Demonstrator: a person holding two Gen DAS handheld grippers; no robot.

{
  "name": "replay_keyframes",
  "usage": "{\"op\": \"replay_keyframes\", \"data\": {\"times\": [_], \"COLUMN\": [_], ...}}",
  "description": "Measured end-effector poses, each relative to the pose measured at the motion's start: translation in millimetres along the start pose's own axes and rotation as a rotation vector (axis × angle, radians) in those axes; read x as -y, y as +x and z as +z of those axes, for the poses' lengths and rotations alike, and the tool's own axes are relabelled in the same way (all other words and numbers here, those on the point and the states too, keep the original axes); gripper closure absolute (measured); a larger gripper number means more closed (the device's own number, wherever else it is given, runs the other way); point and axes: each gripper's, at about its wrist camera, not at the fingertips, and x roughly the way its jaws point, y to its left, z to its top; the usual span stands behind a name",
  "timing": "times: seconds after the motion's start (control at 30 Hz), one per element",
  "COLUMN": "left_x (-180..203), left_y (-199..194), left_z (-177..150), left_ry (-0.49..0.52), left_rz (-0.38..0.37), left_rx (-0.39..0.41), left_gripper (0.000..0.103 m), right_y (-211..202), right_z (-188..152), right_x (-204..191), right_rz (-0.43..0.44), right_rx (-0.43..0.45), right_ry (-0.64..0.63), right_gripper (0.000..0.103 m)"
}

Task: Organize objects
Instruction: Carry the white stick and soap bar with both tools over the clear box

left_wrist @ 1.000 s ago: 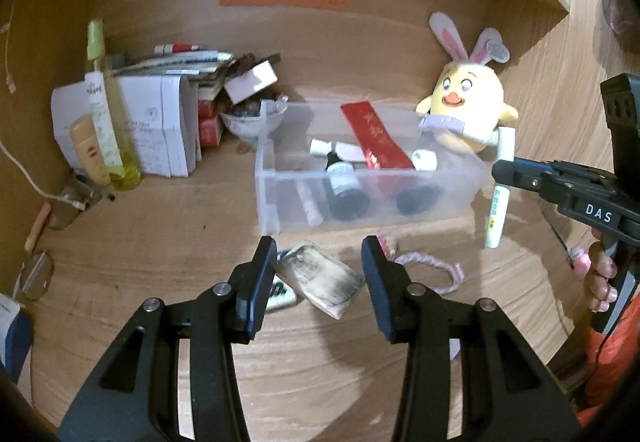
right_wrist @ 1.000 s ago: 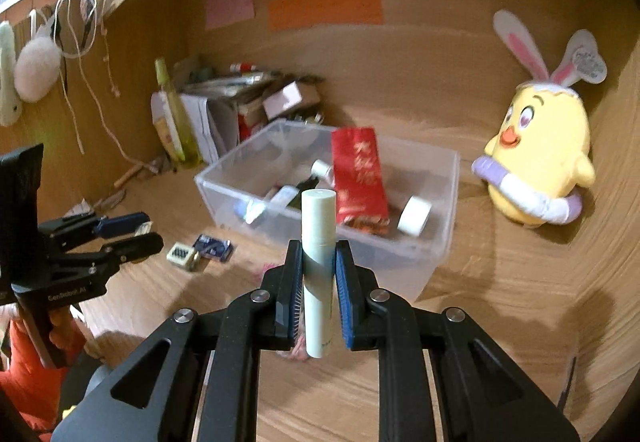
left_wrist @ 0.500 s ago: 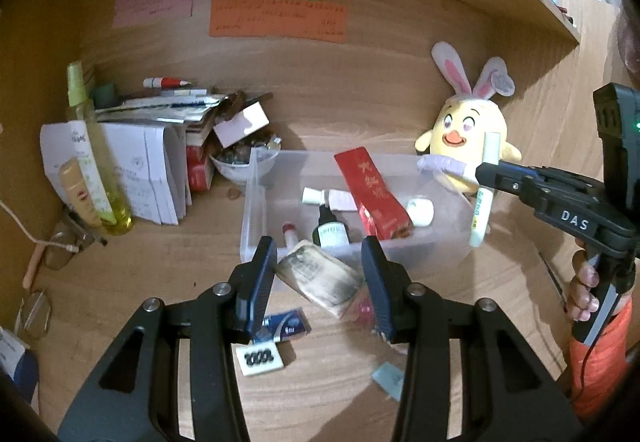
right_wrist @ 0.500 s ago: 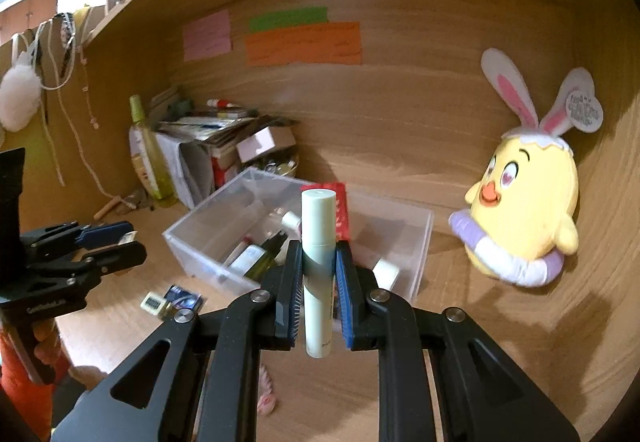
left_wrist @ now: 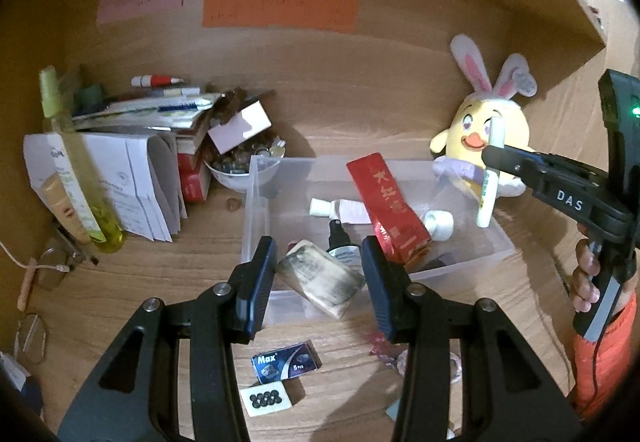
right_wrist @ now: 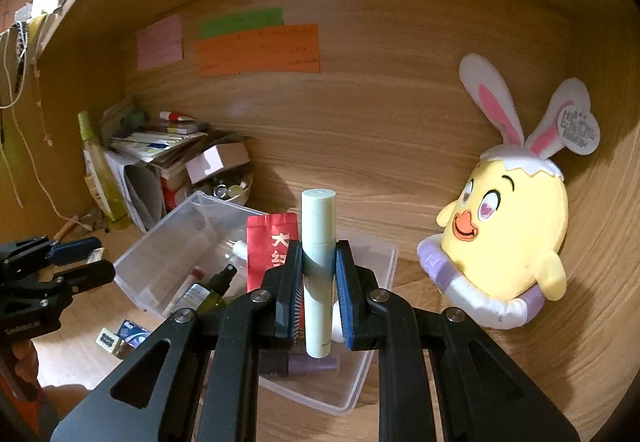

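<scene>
Pale green tube [right_wrist: 317, 266] stands upright at the centre of the right wrist view, pinched at its middle by the right gripper [right_wrist: 318, 292], whose blue-lined pads are closed against both sides of it. In the left wrist view the same tube [left_wrist: 490, 170] shows at the right edge, hanging above the right end of the clear plastic bin [left_wrist: 256, 218]. Below it in the right wrist view lies the bin [right_wrist: 384, 266], which holds a red packet [right_wrist: 269, 246] leaning upright, a dark spray bottle [right_wrist: 214, 288] and a purple stick [right_wrist: 314, 364] near its front wall.

The left gripper [left_wrist: 319, 274] fills the lower half of its own view, its jaws part open with a worn, folded pouch [left_wrist: 320, 278] slanting between them; whether the pads press on it I cannot tell. A small blue packet marked Max [left_wrist: 286, 360] and a white card of black dots [left_wrist: 267, 399] lie on the counter [left_wrist: 192, 250] in the lower middle, in front of the bin.

A yellow chick plush with rabbit ears [right_wrist: 508, 230] sits at the right against the wooden back wall. Pink, green and orange paper notes [right_wrist: 258, 48] are stuck on that wall above. At the left, a heap of papers and boxes [left_wrist: 132, 162] stands beside a tall yellow-green bottle [left_wrist: 80, 178]. A hand [left_wrist: 586, 278] with an orange sleeve shows at the lower right of the left wrist view, gripping the handle.
</scene>
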Motion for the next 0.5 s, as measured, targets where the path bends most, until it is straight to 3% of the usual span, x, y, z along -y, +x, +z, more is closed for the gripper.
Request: {"op": "replay_keyframes", "data": {"times": [0.2, 0.5], "left_x": [-3, -8], "left_y": [23, 57], "left_z": [6, 10], "left_ry": [-0.014, -0.039], "left_rz": [-0.012, -0.01], "left_rx": [-0.036, -0.092], "left_gripper": [0.059, 0.059], "right_y": [18, 41], "right_z": [-6, -21], "right_x": [1, -15], "right_rz": [-0.001, -0.072], "right_rx": [-0.035, -0.103], "right_ry": [-0.003, -0.123], "right_gripper": [0.089, 0.089]}}
